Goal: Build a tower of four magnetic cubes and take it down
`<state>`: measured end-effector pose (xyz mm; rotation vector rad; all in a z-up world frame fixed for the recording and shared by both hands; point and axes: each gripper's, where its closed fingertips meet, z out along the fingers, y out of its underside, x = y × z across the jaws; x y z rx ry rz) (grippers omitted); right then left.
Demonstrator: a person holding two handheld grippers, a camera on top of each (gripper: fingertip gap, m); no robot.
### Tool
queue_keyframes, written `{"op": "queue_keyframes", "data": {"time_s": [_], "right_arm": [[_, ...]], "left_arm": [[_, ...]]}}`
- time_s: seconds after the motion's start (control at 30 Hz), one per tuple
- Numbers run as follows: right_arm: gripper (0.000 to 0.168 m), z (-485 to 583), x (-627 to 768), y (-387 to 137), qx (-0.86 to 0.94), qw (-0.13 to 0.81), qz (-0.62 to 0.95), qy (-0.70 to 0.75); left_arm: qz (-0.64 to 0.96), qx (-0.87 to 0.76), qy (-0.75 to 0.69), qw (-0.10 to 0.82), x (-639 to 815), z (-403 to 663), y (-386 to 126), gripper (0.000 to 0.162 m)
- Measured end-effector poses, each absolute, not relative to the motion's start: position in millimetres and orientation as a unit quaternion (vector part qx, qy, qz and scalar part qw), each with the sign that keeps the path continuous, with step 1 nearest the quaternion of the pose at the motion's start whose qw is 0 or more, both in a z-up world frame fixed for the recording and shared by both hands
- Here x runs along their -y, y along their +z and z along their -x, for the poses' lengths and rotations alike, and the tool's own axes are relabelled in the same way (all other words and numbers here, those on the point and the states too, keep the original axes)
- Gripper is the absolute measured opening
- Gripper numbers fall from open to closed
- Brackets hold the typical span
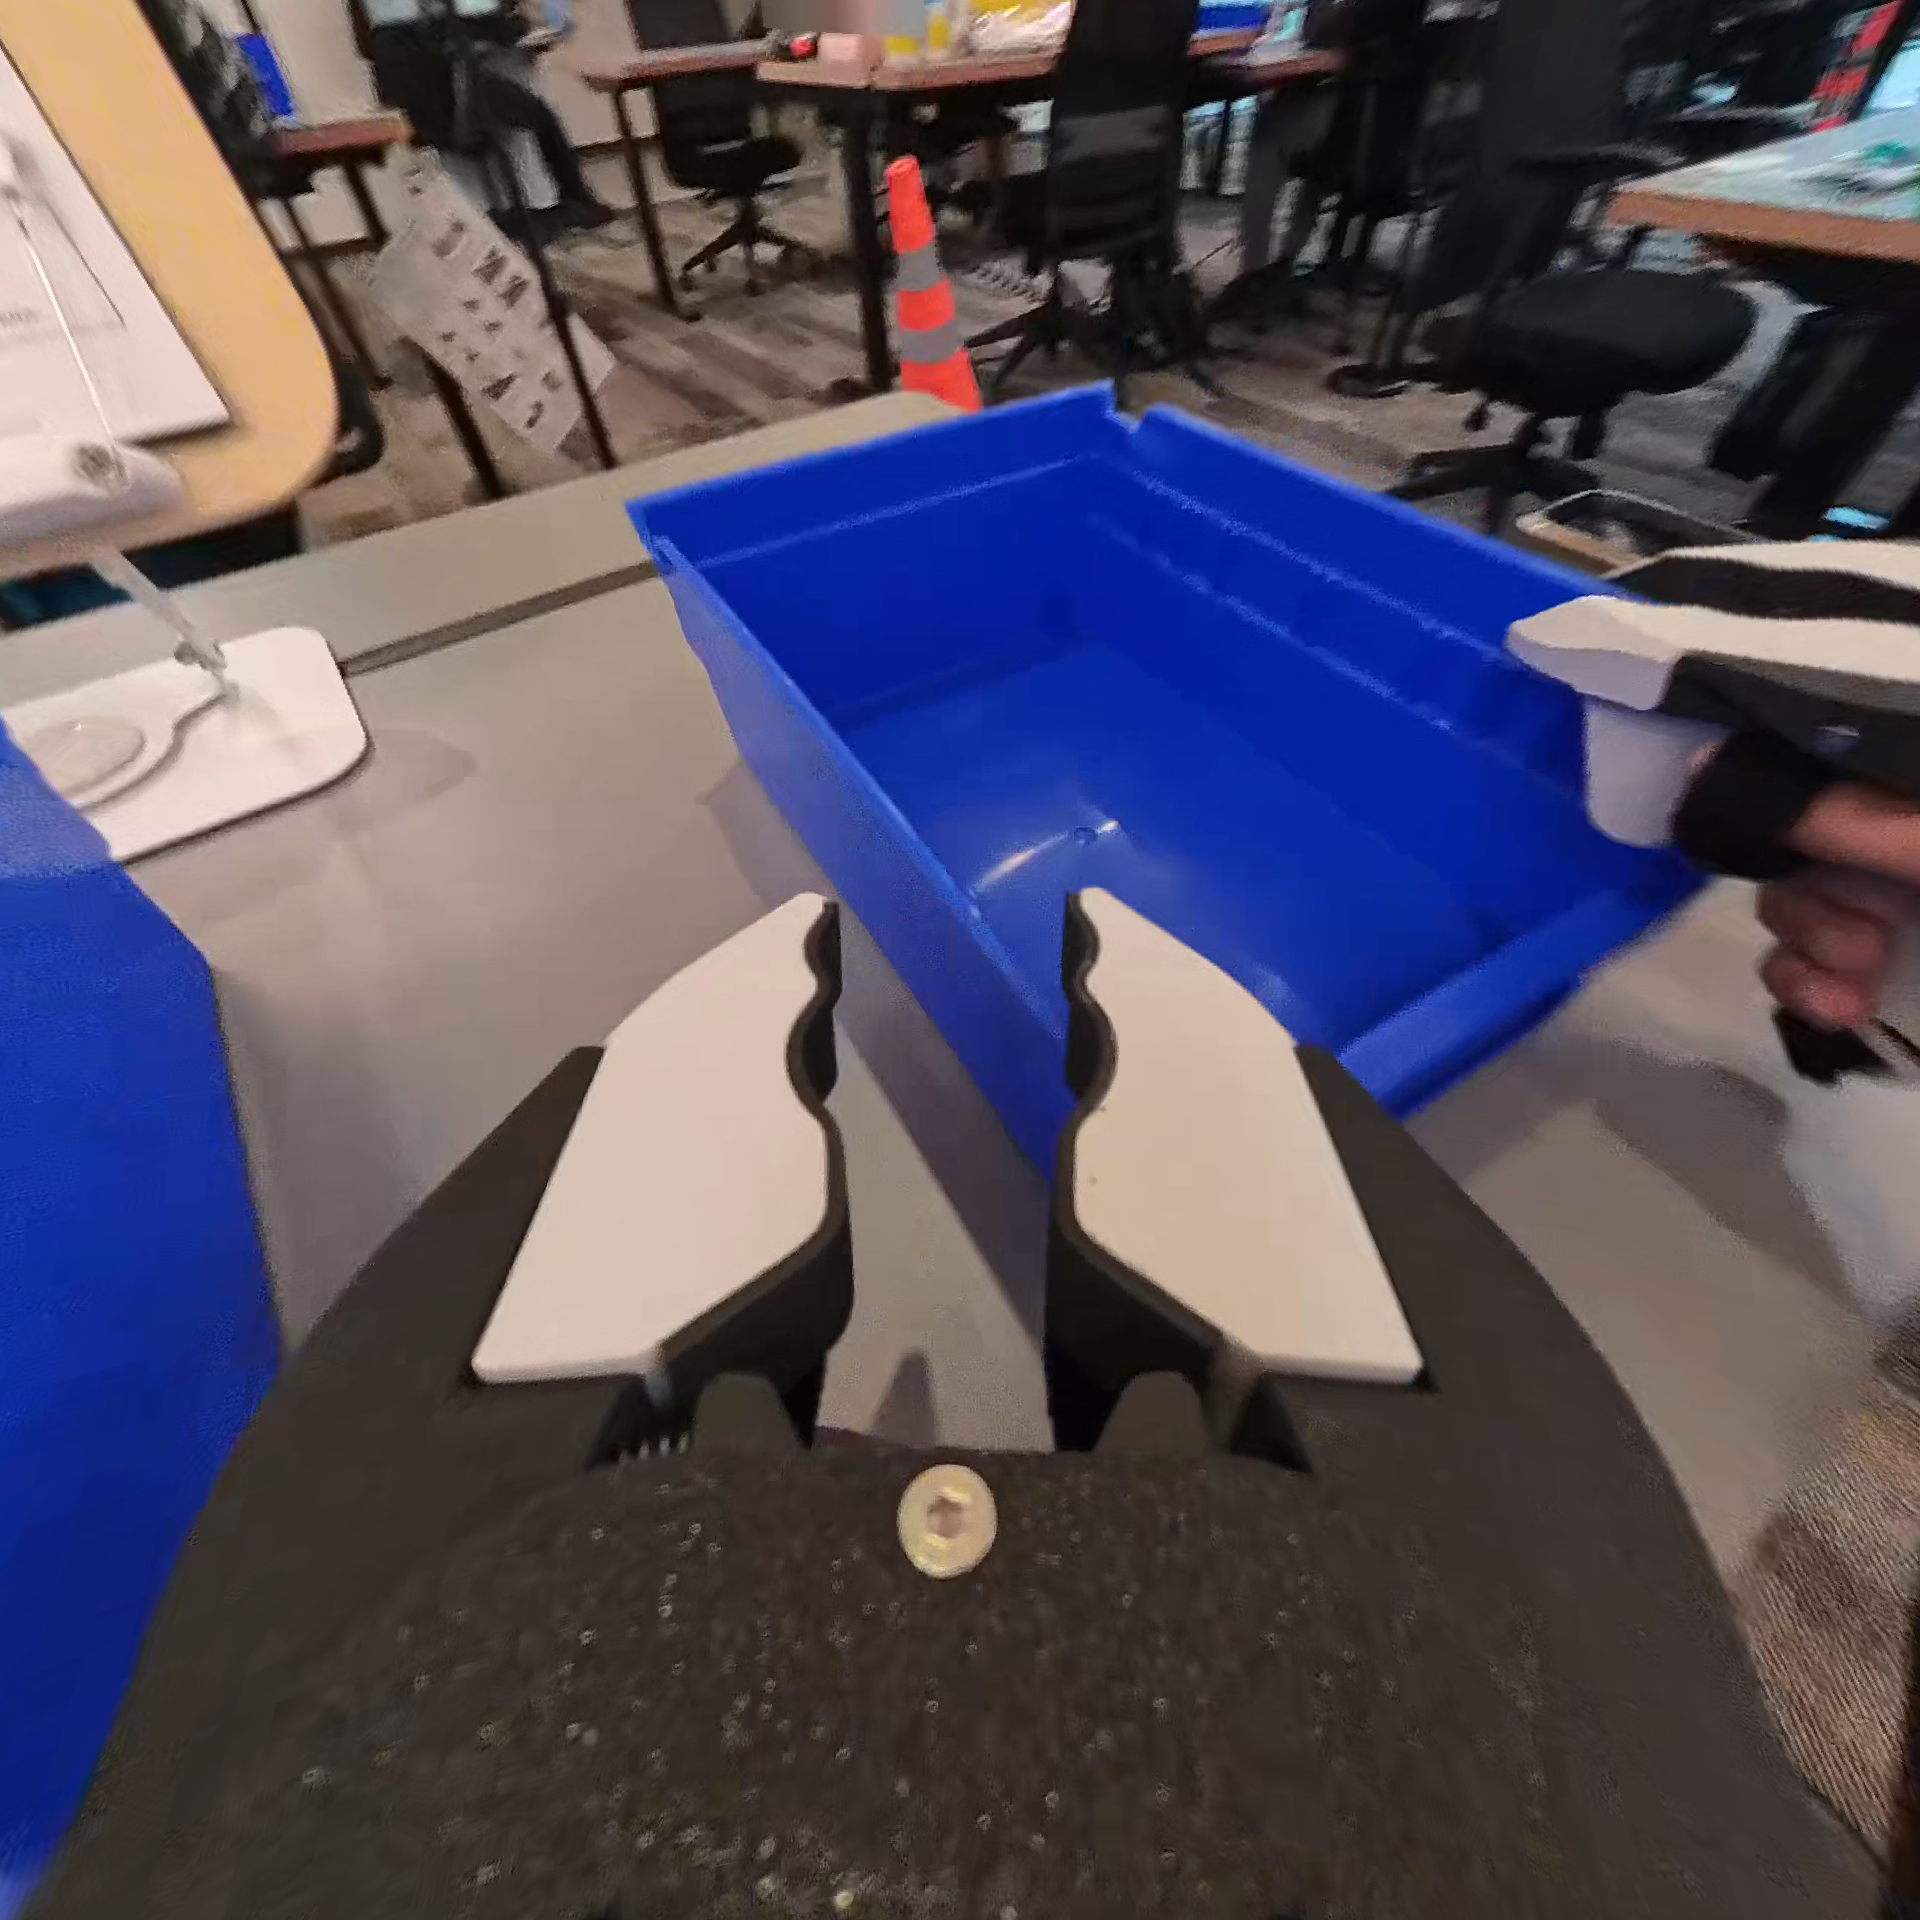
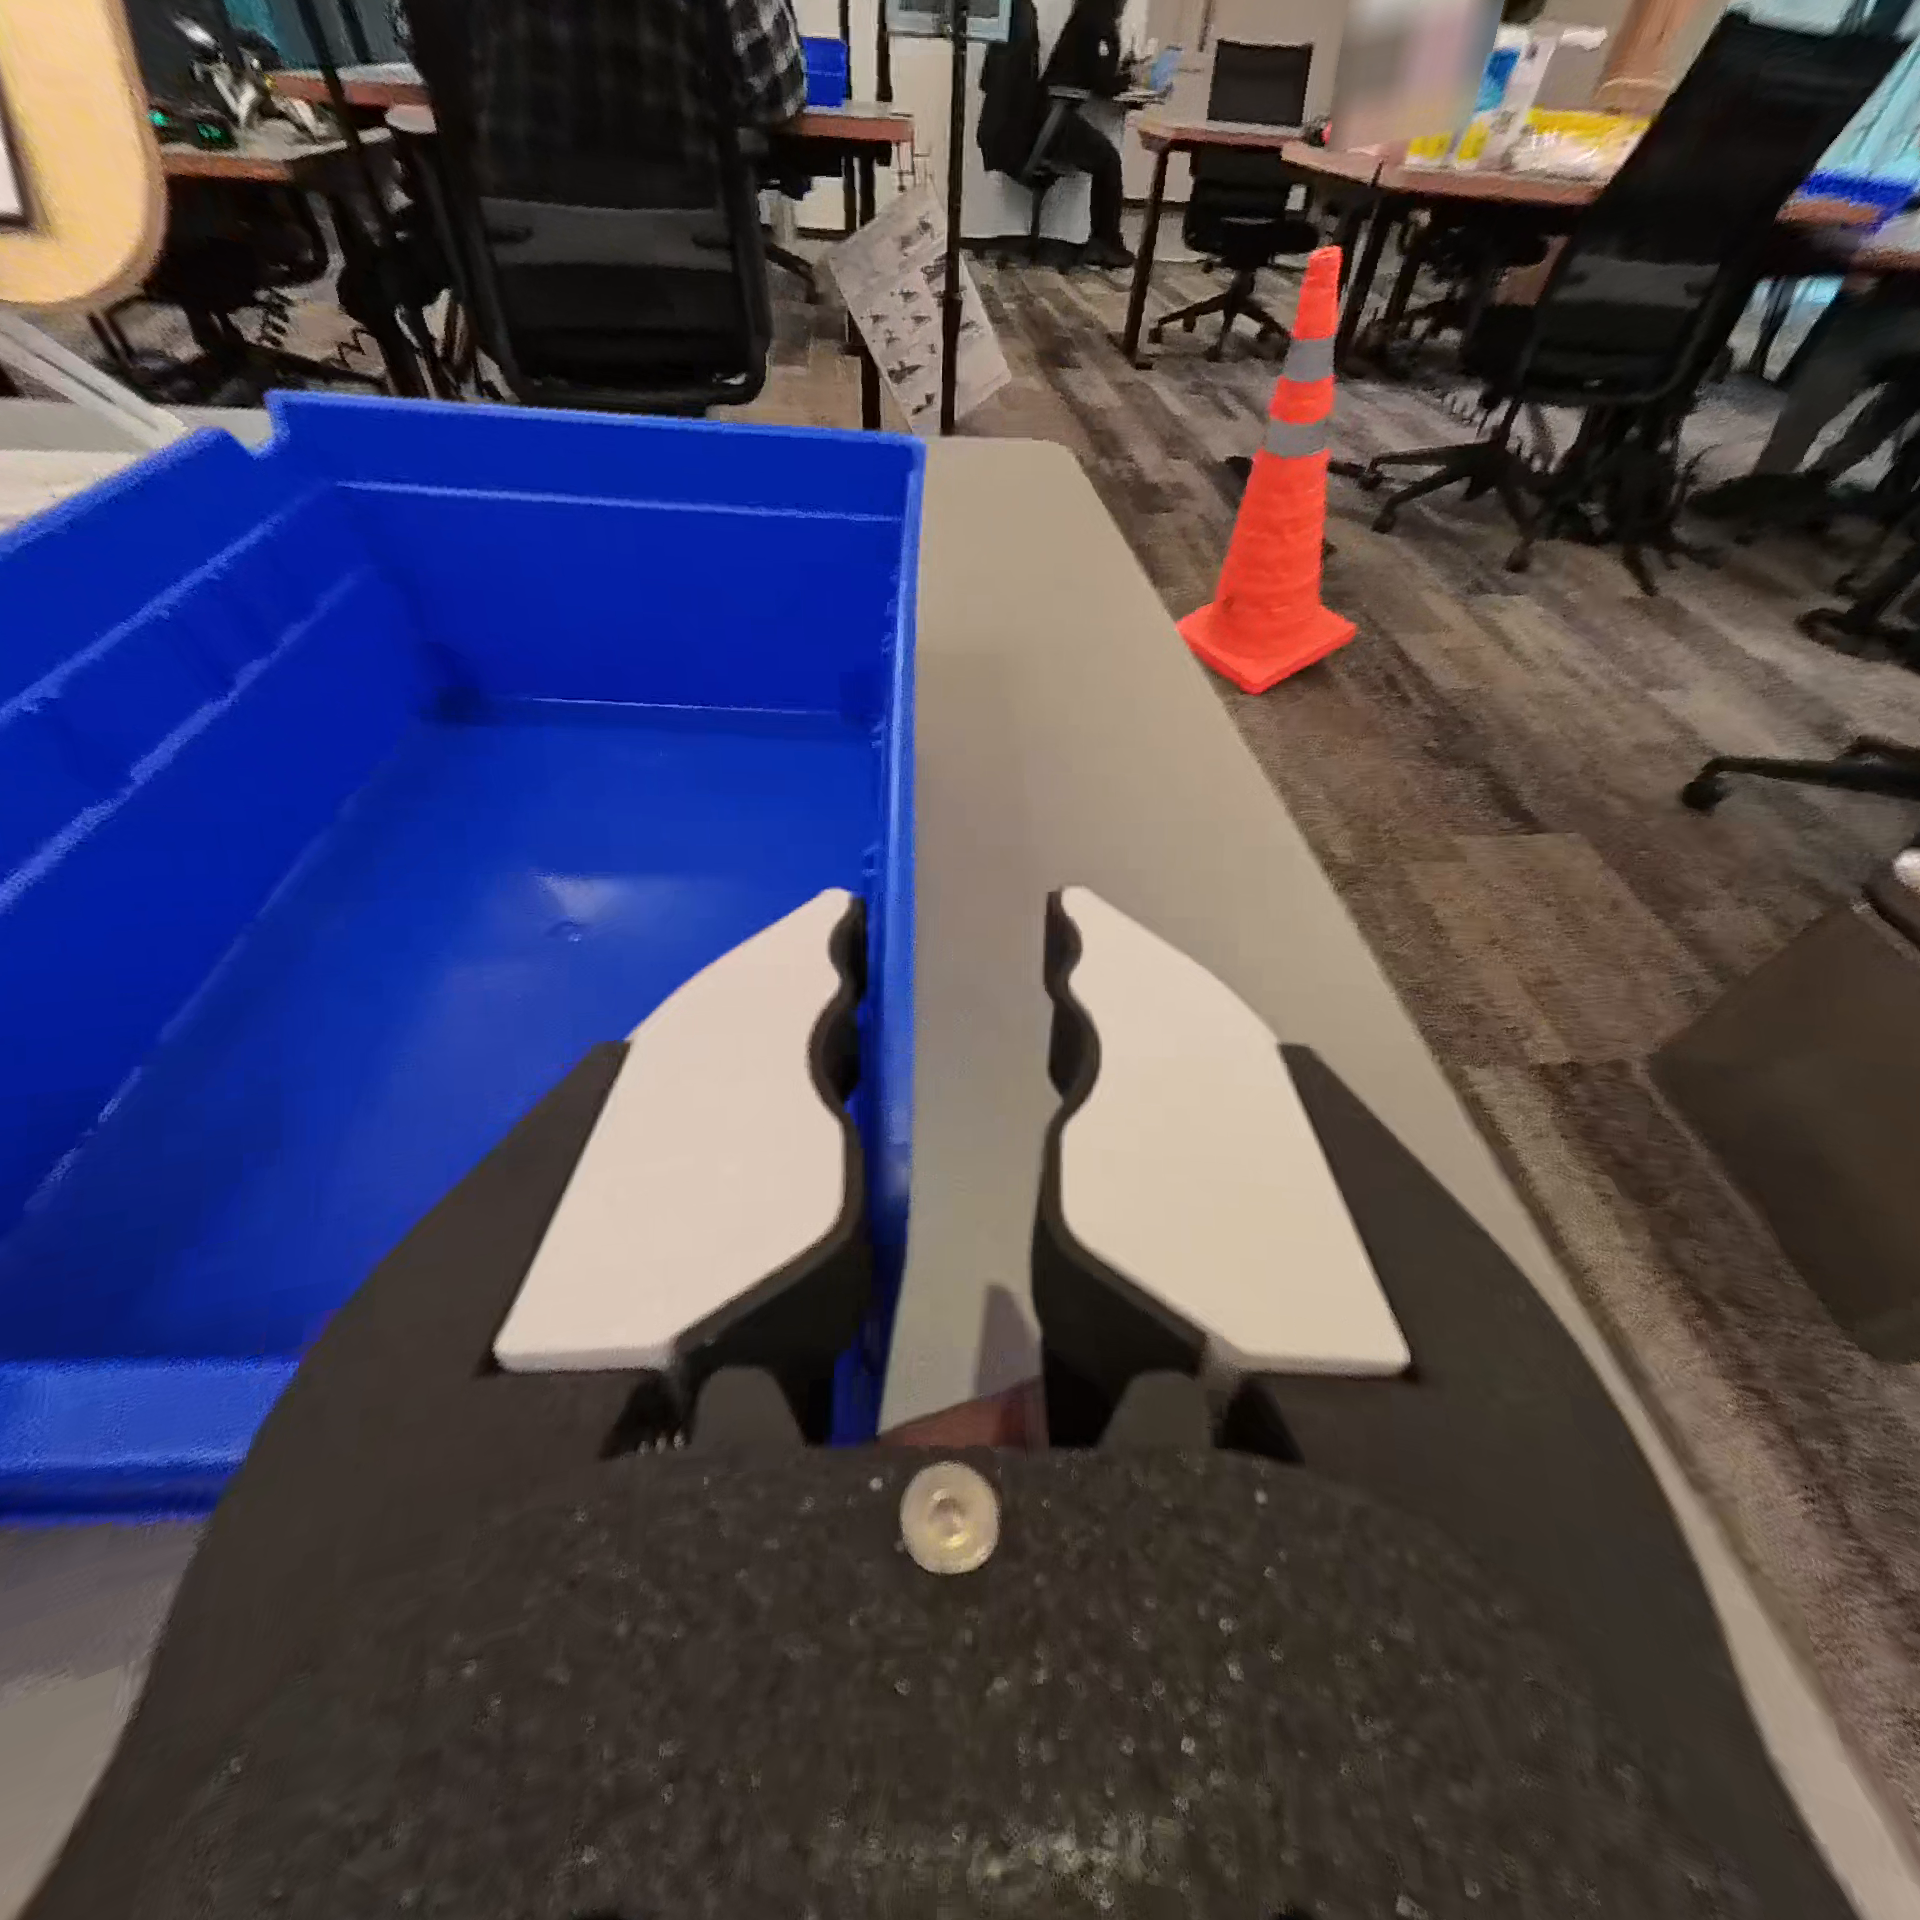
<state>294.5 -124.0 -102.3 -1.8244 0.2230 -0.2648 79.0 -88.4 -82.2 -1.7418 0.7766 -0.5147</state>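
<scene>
Two blue bins [image 1: 1039, 582], one orange cone [image 2: 1283, 499], two claws [image 1: 951, 914]

Black hand-held gripper [image 1: 951, 914]; white fingers [image 1: 686, 1143]

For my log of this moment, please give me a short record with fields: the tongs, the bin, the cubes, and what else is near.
left tongs: open, nothing between them, above the near left wall of the bin
right tongs: open, nothing between them, over the bin's right wall and the table
blue bin: on the grey table, nothing seen inside
magnetic cubes: none visible in either view
second blue object: at the left edge, blurred, kind unclear
orange cone: upright on the floor beyond the table
</scene>
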Motion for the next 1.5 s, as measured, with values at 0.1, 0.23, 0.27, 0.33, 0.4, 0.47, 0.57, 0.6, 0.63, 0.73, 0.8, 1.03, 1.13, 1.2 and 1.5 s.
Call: {"op": "queue_keyframes", "data": {"time_s": [0.1, 0.23, 0.27, 0.33, 0.4, 0.47, 0.57, 0.6, 0.63, 0.73, 0.8, 1.03, 1.13, 1.2, 1.5], "right_arm": [[0.032, -293.8, 139.0, -71.1, -0.081, 0.624, 0.762, -0.149], [0.034, -243.6, 143.1, -5.6, -0.071, 0.682, 0.721, -0.093], [0.035, -218.5, 138.3, 8.8, -0.051, 0.692, 0.717, -0.069], [0.038, -156.4, 125.1, 28.8, -0.004, 0.700, 0.714, -0.015], [0.042, -79.5, 110.2, 32.0, 0.048, 0.691, 0.719, 0.059], [0.043, -1.6, 95.2, 11.8, 0.087, 0.660, 0.736, 0.124], [0.054, 64.1, 70.2, -56.8, 0.099, 0.596, 0.791, 0.099], [0.057, 72.5, 65.2, -75.9, 0.100, 0.585, 0.801, 0.078], [0.057, 72.9, 61.7, -89.1, 0.089, 0.581, 0.807, 0.053], [0.046, 85.4, 58.3, -112.3, 0.060, 0.570, 0.816, 0.082], [0.029, 89.8, 54.6, -116.1, 0.053, 0.570, 0.817, 0.074], [0.004, 94.7, 47.9, -101.1, -0.011, 0.598, 0.801, -0.020], [0.003, 122.2, 41.2, -89.6, -0.048, 0.612, 0.789, 0.005], [0.003, 150.4, 35.0, -84.5, -0.041, 0.622, 0.782, 0.005], [0.005, 294.1, 0.5, -93.1, 0.015, 0.606, 0.793, 0.061]], "left_arm": [[0.710, -0.356, -0.248, 0.555, 104.9, -27.8, -46.4, 0.041], [0.719, -0.313, -0.215, 0.582, 84.6, 99.7, -17.6, 0.040], [0.730, -0.287, -0.196, 0.588, 71.1, 135.8, -15.7, 0.043], [0.759, -0.235, -0.151, 0.588, 44.6, 205.0, -24.6, 0.050], [0.788, -0.180, -0.127, 0.574, 28.0, 259.8, -48.8, 0.053], [0.812, -0.140, -0.158, 0.544, 25.3, 282.8, -79.5, 0.054], [0.829, -0.135, -0.179, 0.513, 25.4, 279.6, -115.3, 0.053], [0.832, -0.143, -0.174, 0.507, 23.9, 275.6, -123.4, 0.053], [0.836, -0.148, -0.173, 0.500, 23.3, 271.0, -129.0, 0.052], [0.835, -0.144, -0.195, 0.495, 21.5, 260.4, -134.8, 0.036], [0.836, -0.129, -0.197, 0.495, 18.7, 260.6, -134.1, 0.030], [0.833, -0.128, -0.119, 0.525, 16.8, 284.6, -120.4, 0.003], [0.831, -0.106, -0.112, 0.534, 13.8, 312.0, -112.9, 0.003], [0.830, -0.085, -0.100, 0.542, 9.7, 340.2, -108.5, 0.002], [0.829, -0.033, -0.049, 0.556, -15.0, 486.0, -99.0, 0.001]]}}
